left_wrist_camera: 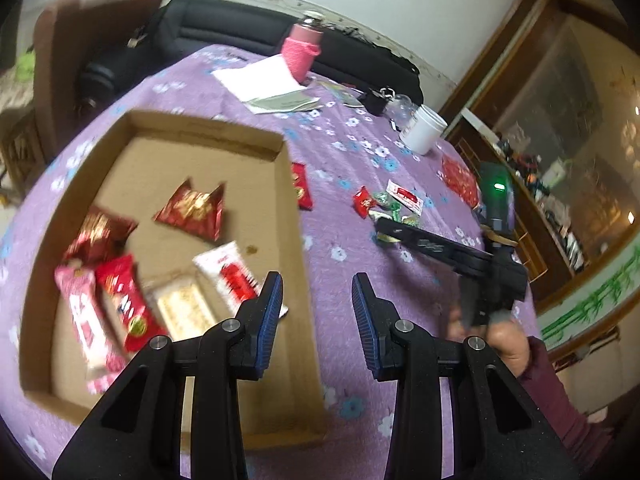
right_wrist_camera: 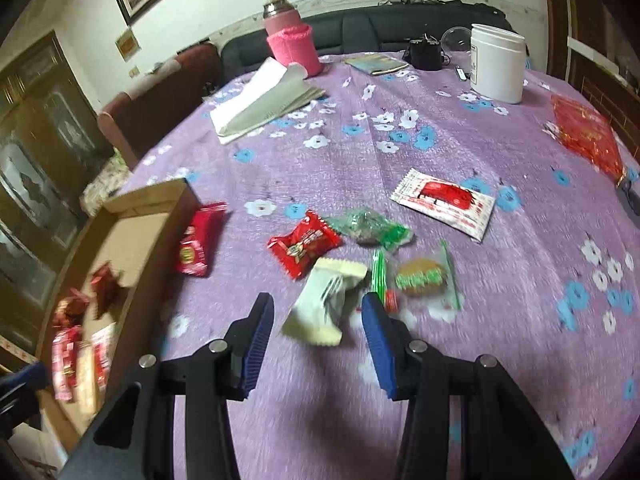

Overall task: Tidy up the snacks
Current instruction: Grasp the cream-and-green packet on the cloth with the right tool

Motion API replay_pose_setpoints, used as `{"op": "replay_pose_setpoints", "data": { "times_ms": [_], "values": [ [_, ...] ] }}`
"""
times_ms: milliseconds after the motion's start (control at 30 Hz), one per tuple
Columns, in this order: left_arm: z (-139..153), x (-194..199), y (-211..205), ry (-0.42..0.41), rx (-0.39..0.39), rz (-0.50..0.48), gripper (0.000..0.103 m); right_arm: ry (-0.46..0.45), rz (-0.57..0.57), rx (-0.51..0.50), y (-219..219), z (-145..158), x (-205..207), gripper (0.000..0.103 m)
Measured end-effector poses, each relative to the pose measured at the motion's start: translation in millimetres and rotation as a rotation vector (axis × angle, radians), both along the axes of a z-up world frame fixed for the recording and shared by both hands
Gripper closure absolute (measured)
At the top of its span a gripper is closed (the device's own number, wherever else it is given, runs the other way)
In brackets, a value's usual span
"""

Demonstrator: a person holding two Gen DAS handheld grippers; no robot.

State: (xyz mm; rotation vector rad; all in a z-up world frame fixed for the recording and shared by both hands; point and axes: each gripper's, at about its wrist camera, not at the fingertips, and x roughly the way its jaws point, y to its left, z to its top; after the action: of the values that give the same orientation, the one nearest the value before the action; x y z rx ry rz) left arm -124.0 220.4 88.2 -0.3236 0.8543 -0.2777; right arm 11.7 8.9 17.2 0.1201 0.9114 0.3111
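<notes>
While poised over the purple tablecloth (right_wrist_camera: 320,152), right gripper (right_wrist_camera: 318,322) spread around, not pinching, white snack packet (right_wrist_camera: 324,304), long axis slanting between fingers; left gripper (left_wrist_camera: 316,300) parted, empty, beside cardboard tray (left_wrist_camera: 292,208).

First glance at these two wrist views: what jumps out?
The shallow cardboard box on the purple flowered tablecloth, with red and white snack packets lying inside it. Loose snacks are scattered on the cloth beside it, and the right gripper hovers open over a pale wrapper lying between its fingers. At the far edge stand a pink flask and a white jar.
</notes>
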Motion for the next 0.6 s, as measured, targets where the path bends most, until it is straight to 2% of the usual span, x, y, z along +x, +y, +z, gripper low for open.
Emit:
{"op": "replay_pose_setpoints", "data": {
  "times_ms": [67,100,133,300,467,600],
  "values": [
    [5.2,11.2,-9.6,-0.006,0.031,-0.013,0.069,-0.001,-0.005,-0.006,1.2,-4.6,5.0,0.057],
    [7.2,16.4,-13.2,-0.008,0.042,-0.019,0.069,0.0,-0.012,-0.001,-0.7,-6.5,6.4,0.064],
    [8.8,21.7,-16.6,-0.011,0.051,-0.024,0.069,0.007,-0.014,0.01,-3.2,-8.4,8.5,0.076],
    [8.2,60.7,-43.8,0.001,0.101,-0.076,0.069,0.021,-0.025,0.068,-26.2,-6.7,1.8,0.077],
    [-13.1,108.2,-93.4,0.011,0.22,-0.197,0.069,0.014,-0.036,0.12,-51.4,-6.8,-14.0,0.077],
    [-28.3,137.5,-121.2,0.003,0.318,-0.254,0.069,0.041,-0.043,0.189,-64.0,-12.6,-12.2,0.077]
  ]
}}
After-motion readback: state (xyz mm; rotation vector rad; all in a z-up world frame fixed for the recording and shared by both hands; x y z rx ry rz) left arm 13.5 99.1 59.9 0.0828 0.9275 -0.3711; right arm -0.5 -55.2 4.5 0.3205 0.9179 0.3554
